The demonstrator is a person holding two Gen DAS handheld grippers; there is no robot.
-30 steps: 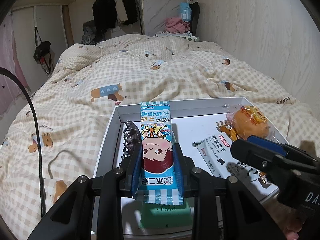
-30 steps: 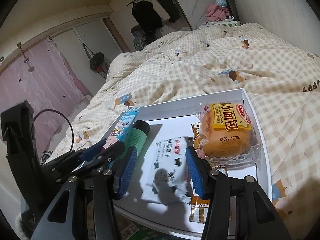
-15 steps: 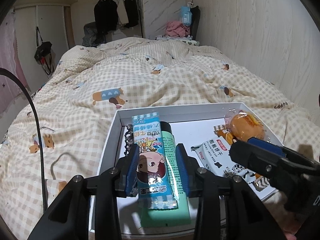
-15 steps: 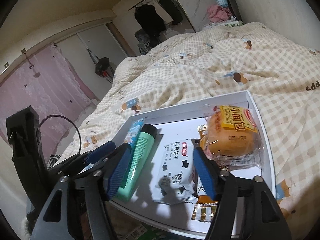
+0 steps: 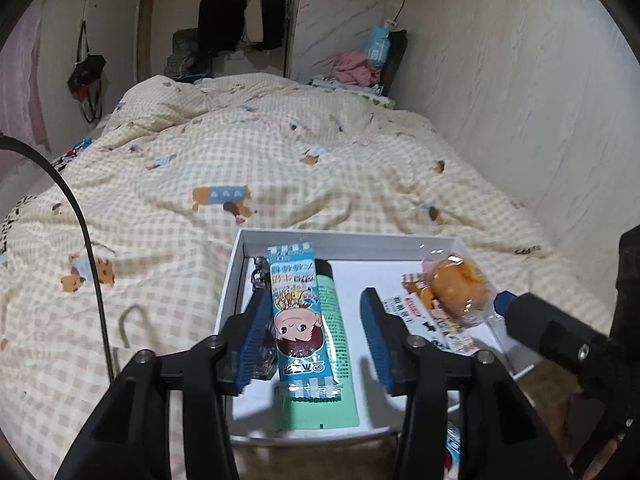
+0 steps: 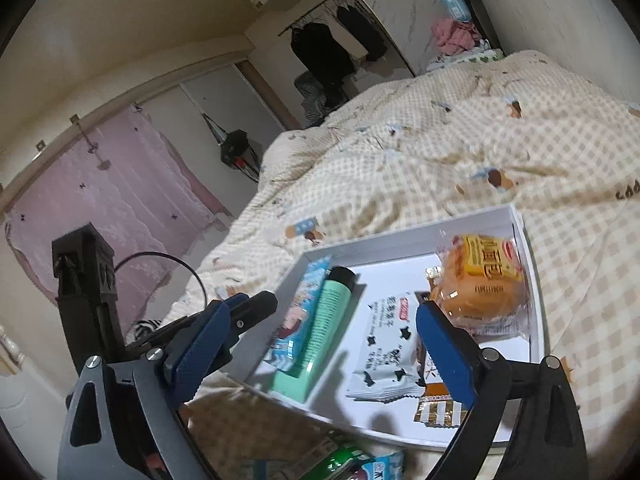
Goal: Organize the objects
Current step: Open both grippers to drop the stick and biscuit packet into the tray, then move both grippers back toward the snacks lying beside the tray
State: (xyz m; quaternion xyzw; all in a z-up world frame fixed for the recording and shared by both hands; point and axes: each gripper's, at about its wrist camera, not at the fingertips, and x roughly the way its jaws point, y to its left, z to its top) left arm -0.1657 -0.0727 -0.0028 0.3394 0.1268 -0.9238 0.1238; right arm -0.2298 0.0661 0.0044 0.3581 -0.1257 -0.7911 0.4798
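A white tray (image 5: 348, 237) lies on the checked bedcover. In it, a blue candy packet (image 5: 298, 320) with a cartoon face rests on a green tube (image 5: 334, 344). My left gripper (image 5: 315, 296) hovers over both; its jaws are opening, with the packet loose between them. In the right wrist view the tray (image 6: 400, 236) also holds the tube (image 6: 328, 320), the blue packet (image 6: 302, 308), a white cow-print packet (image 6: 386, 344) and a wrapped bun (image 6: 484, 288). My right gripper (image 6: 324, 314) hangs above the tray's near side, jaws opening, nothing pressed between them.
A black hair claw (image 5: 259, 276) sits along the tray's left wall. A gold-striped packet (image 6: 436, 406) lies at the tray's near right. A green can (image 6: 340, 460) lies below the tray's front edge. A black cable (image 5: 90, 264) arcs over the bedcover.
The left gripper let go of the blue packet, which now lies on the green tube. Both grippers widened and rose, drawing back from the tray.
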